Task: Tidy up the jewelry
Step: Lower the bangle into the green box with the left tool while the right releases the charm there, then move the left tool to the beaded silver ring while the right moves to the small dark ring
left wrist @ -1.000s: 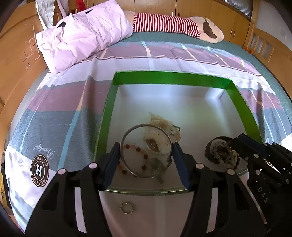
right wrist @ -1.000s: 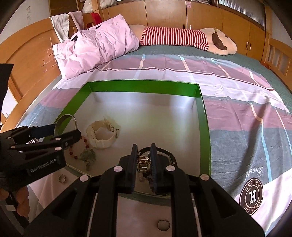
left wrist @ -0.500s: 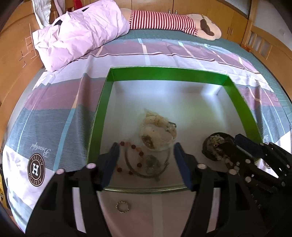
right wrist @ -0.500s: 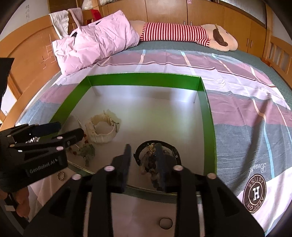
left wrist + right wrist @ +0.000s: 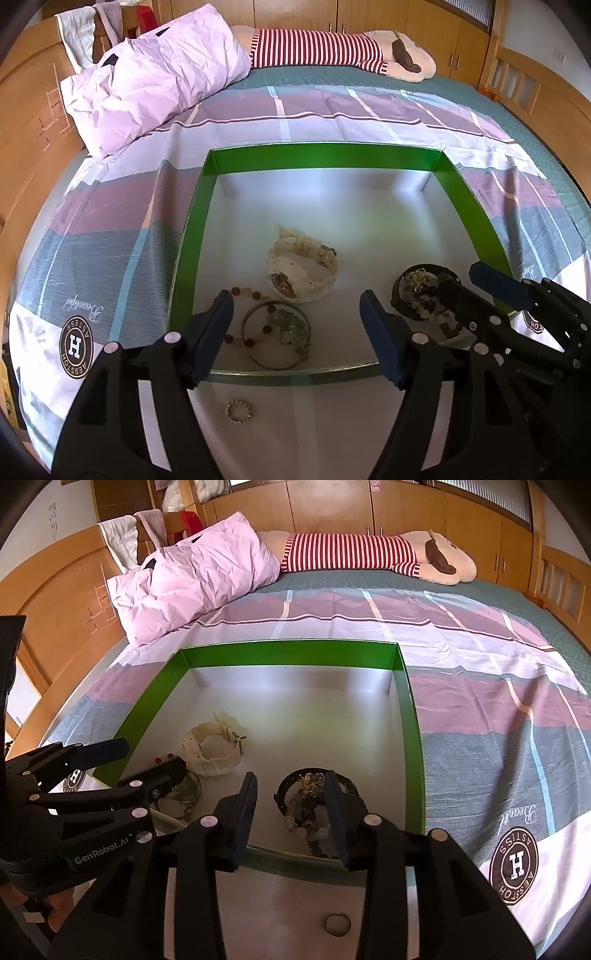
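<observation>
A green-walled box (image 5: pixel 192 236) with a white floor lies on the bed; it also shows in the right wrist view (image 5: pixel 410 705). Inside are a cream watch (image 5: pixel 301 271), a metal bangle (image 5: pixel 276 339) lying flat over a red bead string (image 5: pixel 251 295), and a dark bracelet with a bead pile (image 5: pixel 424 291). My left gripper (image 5: pixel 295 325) is open and empty, jaws either side of the bangle, above the box's near edge. My right gripper (image 5: pixel 290 805) is open and empty over the bead pile (image 5: pixel 310 801). The watch (image 5: pixel 212 746) sits left of it.
A small beaded ring (image 5: pixel 239 410) lies on the bedspread just outside the box's near wall. A small round stone (image 5: pixel 337 924) lies on the bedspread near the right gripper. A lilac pillow (image 5: pixel 155 81) and a striped plush toy (image 5: pixel 332 48) are at the far end of the bed.
My left gripper let go of the bangle, which now lies flat in the box, and drew back. My right gripper opened, released the bead jewelry onto the dark bracelet, and drew back.
</observation>
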The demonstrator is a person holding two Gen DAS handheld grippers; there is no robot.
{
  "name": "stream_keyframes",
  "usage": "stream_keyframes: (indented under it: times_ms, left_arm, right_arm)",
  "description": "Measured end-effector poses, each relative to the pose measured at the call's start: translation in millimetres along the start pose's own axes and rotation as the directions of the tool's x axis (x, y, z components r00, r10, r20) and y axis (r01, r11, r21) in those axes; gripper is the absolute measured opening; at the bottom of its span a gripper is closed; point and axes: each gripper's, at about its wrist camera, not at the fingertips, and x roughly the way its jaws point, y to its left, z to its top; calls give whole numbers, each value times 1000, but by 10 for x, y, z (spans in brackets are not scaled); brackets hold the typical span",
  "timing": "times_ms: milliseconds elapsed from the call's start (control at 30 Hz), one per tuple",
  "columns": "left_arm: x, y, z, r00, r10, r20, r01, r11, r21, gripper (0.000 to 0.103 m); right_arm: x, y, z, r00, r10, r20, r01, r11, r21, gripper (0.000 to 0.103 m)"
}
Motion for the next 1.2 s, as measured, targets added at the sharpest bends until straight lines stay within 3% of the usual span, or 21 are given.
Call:
stream_keyframes:
  times_ms: [367, 533, 600, 667, 767, 933, 1200]
  left_arm:
    - [5, 0, -24, 1000, 4, -18, -4, 1000, -5, 75]
    - [-300, 106, -60, 1000, -4, 8, 4, 1000, -29, 79]
    - [-465, 164, -110, 999, 1, 39, 1, 1000, -28, 83]
    - [-592, 247, -241, 999, -11, 52, 12, 999, -30, 85]
    - [-588, 350, -434, 999, -34, 18, 35, 998, -45, 85]
    - [-280, 453, -674, 989, -32, -143, 18, 995, -93, 85]
    - [-126, 360, -727, 981, 26, -193, -35, 999, -40, 87]
  right_arm:
    - [-54, -5, -50, 1000, 0, 3, 0, 1000, -6, 41]
    - [-300, -6, -105, 999, 25, 25, -25, 1000, -13, 44]
    - [-408, 5, -157, 998, 47, 30, -46, 999, -15, 61]
    - [-505, 49, -249, 998, 64, 30, -62, 997, -36, 69]
    - [-509, 108, -414, 997, 71, -26, -73, 994, -76, 71]
    - [-248, 133, -688, 987, -40, -155, 22, 994, -111, 71]
    - [51, 167, -855, 951, -204, -232, 158, 966, -204, 71]
